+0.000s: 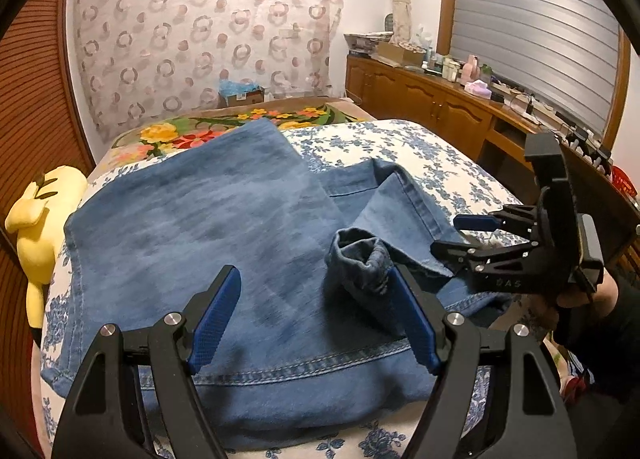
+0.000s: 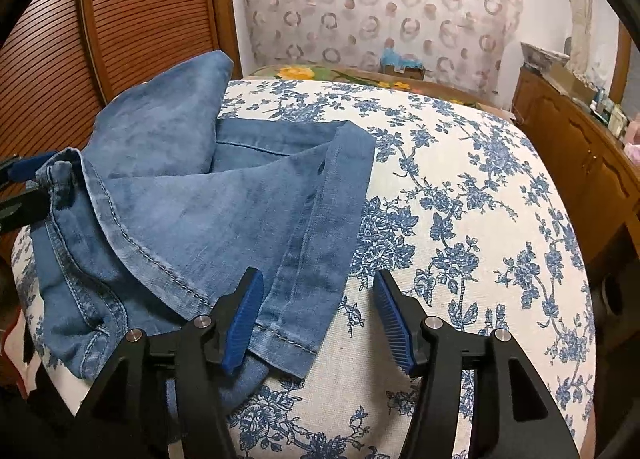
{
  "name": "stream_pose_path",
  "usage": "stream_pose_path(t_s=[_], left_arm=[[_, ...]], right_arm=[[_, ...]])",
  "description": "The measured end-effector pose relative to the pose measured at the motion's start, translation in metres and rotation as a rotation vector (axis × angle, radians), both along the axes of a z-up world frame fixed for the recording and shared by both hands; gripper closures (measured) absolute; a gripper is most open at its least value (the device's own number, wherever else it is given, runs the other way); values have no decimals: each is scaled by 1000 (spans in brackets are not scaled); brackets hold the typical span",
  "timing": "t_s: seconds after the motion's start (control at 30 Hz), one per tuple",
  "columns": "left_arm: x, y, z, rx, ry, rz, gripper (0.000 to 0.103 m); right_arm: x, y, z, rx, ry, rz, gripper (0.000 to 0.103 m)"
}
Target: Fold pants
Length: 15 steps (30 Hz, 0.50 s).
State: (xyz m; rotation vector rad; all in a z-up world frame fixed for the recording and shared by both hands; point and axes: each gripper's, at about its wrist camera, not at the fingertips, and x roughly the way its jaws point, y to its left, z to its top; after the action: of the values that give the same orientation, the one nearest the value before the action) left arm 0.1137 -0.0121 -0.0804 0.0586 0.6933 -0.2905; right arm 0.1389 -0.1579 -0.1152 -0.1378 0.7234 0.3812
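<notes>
Blue denim pants [image 1: 200, 227] lie partly folded on the bed, one wide panel flat and a leg turned over to the right. My left gripper [image 1: 316, 319] hovers open above the flat panel; a bunched roll of denim [image 1: 360, 259] leans against its right finger and is not pinched. In the right wrist view the pants [image 2: 180, 211] fill the left side. My right gripper [image 2: 320, 319] is open, with the hem corner [image 2: 296, 323] of the leg lying between its fingers and the pads not pressing. The right gripper [image 1: 460, 237] also shows in the left wrist view, beside the turned leg.
The bed cover [image 2: 460, 219] is white with blue flowers and bare on the right. A yellow plush toy [image 1: 36, 227] lies at the bed's left edge. A wooden sideboard [image 1: 420, 99] with clutter runs along the right wall. A louvred wooden door [image 2: 120, 19] stands on the left.
</notes>
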Motion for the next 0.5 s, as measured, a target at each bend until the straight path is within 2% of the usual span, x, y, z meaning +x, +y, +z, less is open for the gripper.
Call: stream_pose_path(t_s=[0.27,0.4,0.43,0.5], left_arm=[[1,-8,1,18,7,-25,26],[6,-6,-3,3,24,-26,27],[7,-5,-4,-3,30,-26,29],[11,-4,-7,-12,47,-31,42]], right_arm=[[8,-8,3,22,18,14,43],[9,-11,3,35,23,20,43],[10,-12,2,42,24,20,43],[10,-13,2,50,26,23,43]])
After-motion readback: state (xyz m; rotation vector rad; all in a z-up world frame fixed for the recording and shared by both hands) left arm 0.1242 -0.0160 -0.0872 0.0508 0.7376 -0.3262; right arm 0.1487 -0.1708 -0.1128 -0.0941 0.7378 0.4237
